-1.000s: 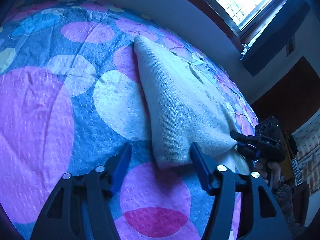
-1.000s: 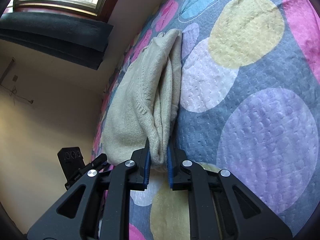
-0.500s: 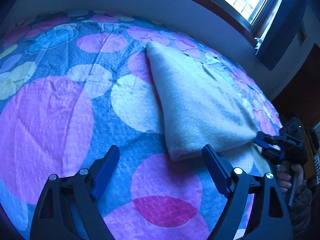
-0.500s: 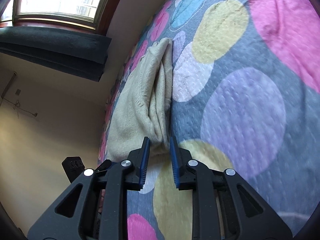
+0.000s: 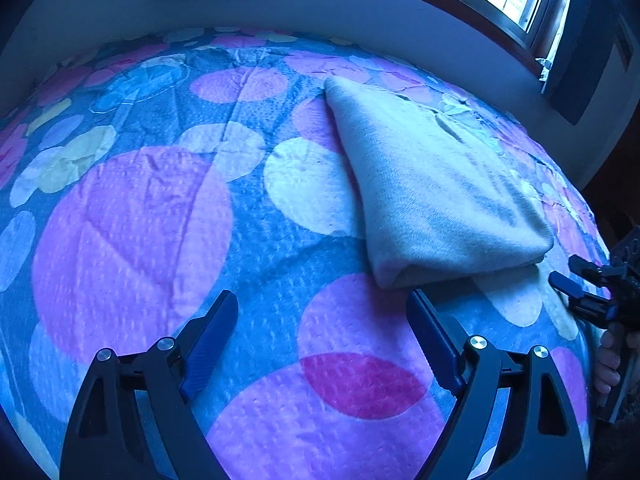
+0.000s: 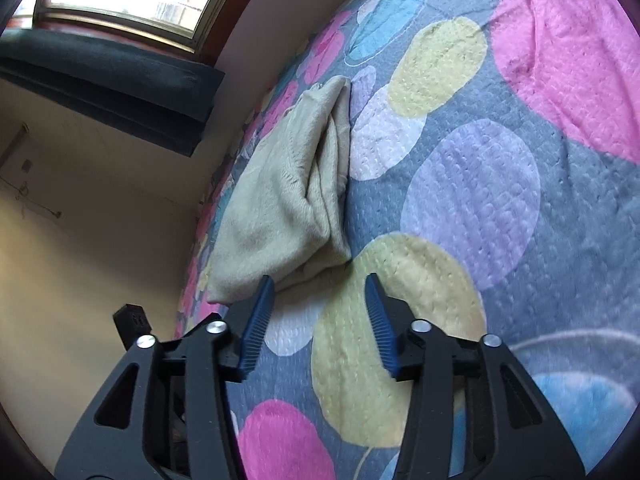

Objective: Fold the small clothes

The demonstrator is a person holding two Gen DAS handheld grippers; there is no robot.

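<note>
Sweater (image 5: 432,184) lies folded on the bed (image 5: 132,240), near its window-side edge. My left gripper (image 5: 322,306) stands wide open and empty; my right gripper (image 6: 320,292) is opening, nothing between its jaws.

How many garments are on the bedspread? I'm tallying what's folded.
1: a folded beige knit garment lies on the dotted bedspread near the wall-side edge, just beyond both tongs. Others could lie outside the views.

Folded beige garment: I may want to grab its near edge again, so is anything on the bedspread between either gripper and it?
Nothing visible. Only bare bedspread lies between the opening right gripper and the folded beige garment. The left gripper, open and holding nothing, also has only bedspread ahead of it.
</note>
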